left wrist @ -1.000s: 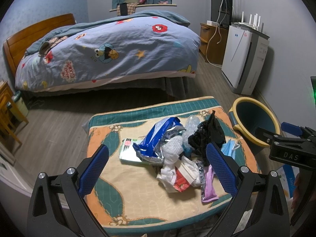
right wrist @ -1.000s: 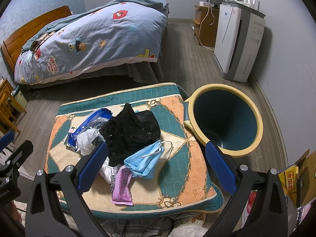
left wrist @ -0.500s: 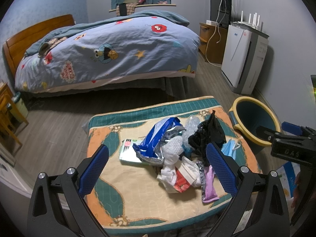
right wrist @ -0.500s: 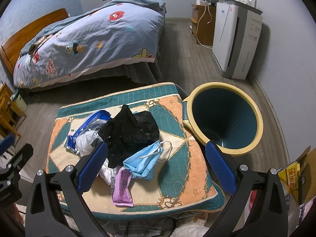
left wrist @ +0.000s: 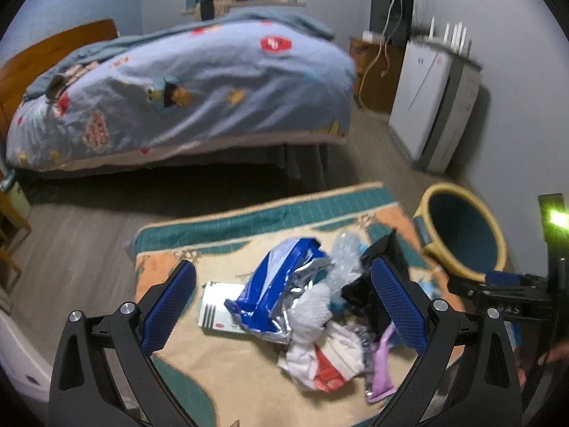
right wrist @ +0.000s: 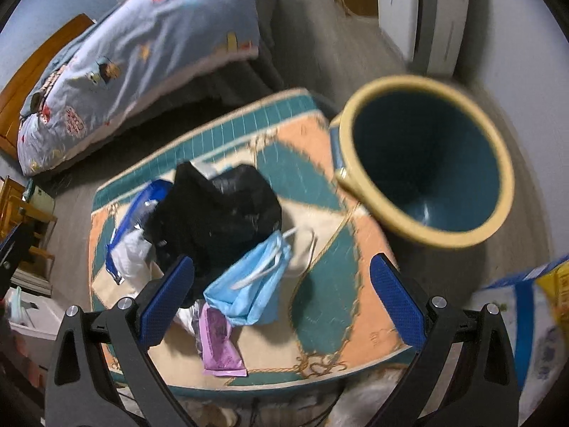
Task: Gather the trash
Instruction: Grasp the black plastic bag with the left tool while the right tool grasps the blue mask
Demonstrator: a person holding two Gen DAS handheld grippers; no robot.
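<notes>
Right gripper (right wrist: 281, 302) has dipped toward the face mask (right wrist: 249, 284), jaws spread.

The left gripper (left wrist: 282, 307), a black two-finger frame with blue textured pads (left wrist: 170, 306), is held with its jaws spread wide and nothing between them, tilted down over the near edge of the patterned table. The right gripper (right wrist: 281, 300), of the same black and blue build, also stands wide apart and empty, pitched down over the table's near right corner. In the left wrist view the right gripper shows at the far right, with fingertips of a hand (left wrist: 554, 354) below it.
</notes>
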